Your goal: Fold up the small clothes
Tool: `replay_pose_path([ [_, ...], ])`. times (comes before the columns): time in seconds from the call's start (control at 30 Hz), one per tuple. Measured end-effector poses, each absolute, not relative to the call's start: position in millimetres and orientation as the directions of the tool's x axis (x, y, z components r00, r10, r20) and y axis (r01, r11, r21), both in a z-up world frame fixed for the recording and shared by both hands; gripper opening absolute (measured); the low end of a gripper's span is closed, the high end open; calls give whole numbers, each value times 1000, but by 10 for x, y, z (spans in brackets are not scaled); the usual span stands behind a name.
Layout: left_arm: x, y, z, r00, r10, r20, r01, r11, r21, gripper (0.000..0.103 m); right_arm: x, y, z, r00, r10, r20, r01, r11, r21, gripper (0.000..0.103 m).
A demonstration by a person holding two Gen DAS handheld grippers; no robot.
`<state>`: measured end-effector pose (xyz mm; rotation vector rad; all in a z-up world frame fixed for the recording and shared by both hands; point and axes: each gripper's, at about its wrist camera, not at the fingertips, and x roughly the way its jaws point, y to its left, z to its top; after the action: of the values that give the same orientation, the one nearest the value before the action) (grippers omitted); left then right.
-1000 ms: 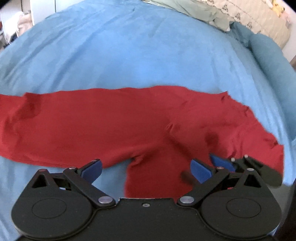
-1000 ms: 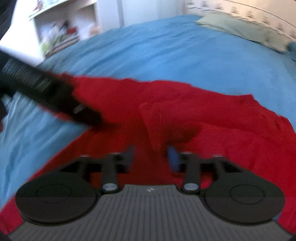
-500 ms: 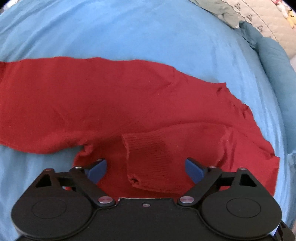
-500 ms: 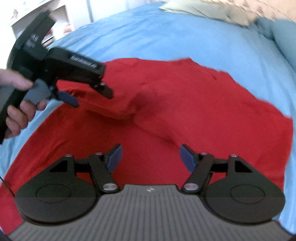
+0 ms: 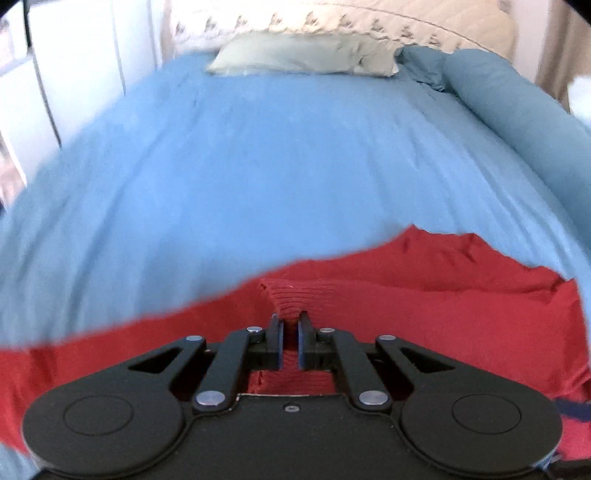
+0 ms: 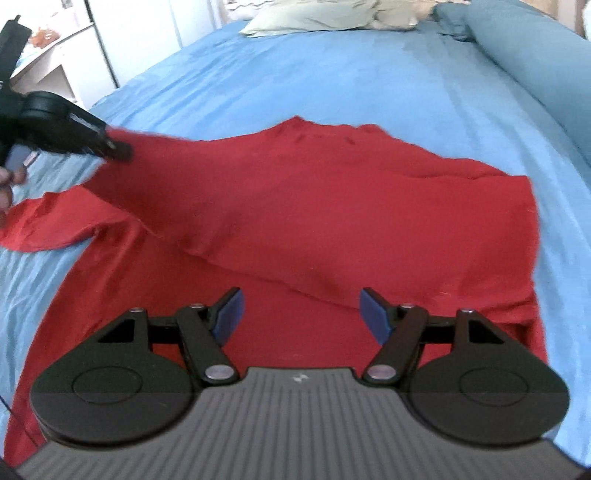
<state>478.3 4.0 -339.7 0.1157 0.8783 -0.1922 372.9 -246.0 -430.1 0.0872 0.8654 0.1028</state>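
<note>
A red knit sweater [image 6: 332,206] lies spread on the blue bed cover [image 6: 295,74]. My left gripper [image 5: 290,321] is shut on the ribbed cuff [image 5: 284,295] of one sleeve. In the right wrist view the left gripper [image 6: 118,149] holds that sleeve raised and drawn across the sweater's body toward the left. The other sleeve [image 6: 48,221] lies flat at the left. My right gripper [image 6: 300,306] hovers open over the lower body of the sweater [image 5: 443,314], nothing between its blue pads [image 6: 231,310].
A pale green pillow [image 5: 306,55] and a cream headboard [image 5: 369,22] are at the far end of the bed. A blue rolled bolster [image 6: 535,66] runs along the right side. White furniture [image 6: 55,74] stands left of the bed. A hand [image 6: 7,184] grips the left tool.
The left jaws closed on the sleeve cuff and lifted it, pulling the sleeve across the body to the left. The right gripper shifted over the sweater and its jaws widened.
</note>
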Motion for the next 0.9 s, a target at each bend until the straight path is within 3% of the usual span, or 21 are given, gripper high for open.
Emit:
replay_pose_path([
  [0.1,4865,16,-3727,547,-65,-834,242,967,83,9,3711,-2562,-4324,639,88,-764,-19,995,98,85],
  [0.17,4833,33,-3952,515,-13,-857,240,962,129,20,3660,-2645,-4308,644,34,-764,16,998,58,85],
  [0.3,4701,39,-3968,557,116,-823,180,950,256,75,3519,-2795,-4266,649,-136,-749,97,991,-95,85],
  [0.53,4310,-29,-3785,521,42,-853,167,975,150,77,3389,-3075,-4510,586,-388,-712,165,917,-364,83],
  [0.7,4087,-209,-3894,467,8,-884,196,974,113,77,3505,-3312,-4575,580,-441,-685,243,896,-370,81],
  [0.8,3985,-302,-3942,449,-14,-893,199,976,85,77,3439,-3733,-4580,557,-406,-725,358,905,-232,81],
  [0.9,3956,-424,-3963,430,-24,-903,203,977,71,77,3325,-3882,-4588,578,-359,-733,332,924,-190,82],
])
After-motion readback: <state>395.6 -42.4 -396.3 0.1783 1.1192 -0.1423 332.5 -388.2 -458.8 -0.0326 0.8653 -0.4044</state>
